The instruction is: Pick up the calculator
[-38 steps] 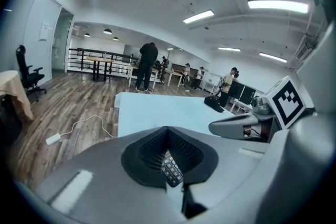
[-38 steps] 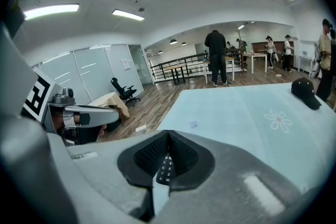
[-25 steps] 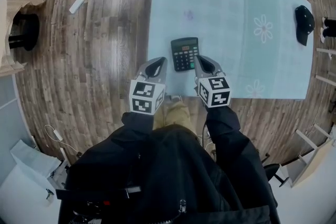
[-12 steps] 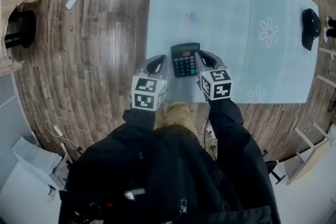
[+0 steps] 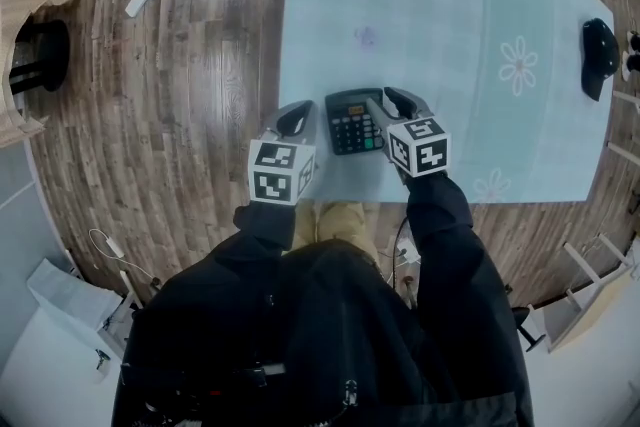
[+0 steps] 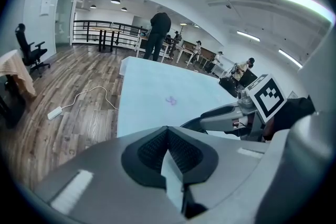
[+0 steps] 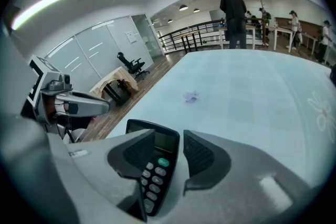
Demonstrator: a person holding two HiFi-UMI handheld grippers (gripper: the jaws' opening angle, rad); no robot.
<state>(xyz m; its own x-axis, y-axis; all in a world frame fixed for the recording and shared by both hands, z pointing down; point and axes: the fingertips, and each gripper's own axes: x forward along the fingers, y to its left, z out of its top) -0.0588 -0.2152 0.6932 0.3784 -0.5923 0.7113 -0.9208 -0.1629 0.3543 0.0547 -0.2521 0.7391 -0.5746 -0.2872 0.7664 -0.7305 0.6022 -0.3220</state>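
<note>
A black calculator [image 5: 352,120] lies flat near the front edge of the pale blue table [image 5: 450,15]. My right gripper [image 5: 392,100] is at its right side. Its jaws have just been opening and now stand apart over the calculator's [image 7: 157,165] right edge, with the display and keys between the pads, which do not press on it. In its own view the right gripper [image 7: 169,136] points down at the table. My left gripper [image 5: 296,115] hovers just left of the calculator at the table's left edge. In its own view the left gripper [image 6: 168,134] has its pads together and holds nothing.
A black object [image 5: 598,55] lies at the table's far right edge. On the wooden floor to the left are a white cable with an adapter [image 5: 140,0] and a wooden stand [image 5: 20,15]. People stand at desks far behind the table.
Both grippers have sunk and moved forward towards the calculator. The right gripper's jaws have opened and now straddle the calculator's right edge. The calculator has not moved.
</note>
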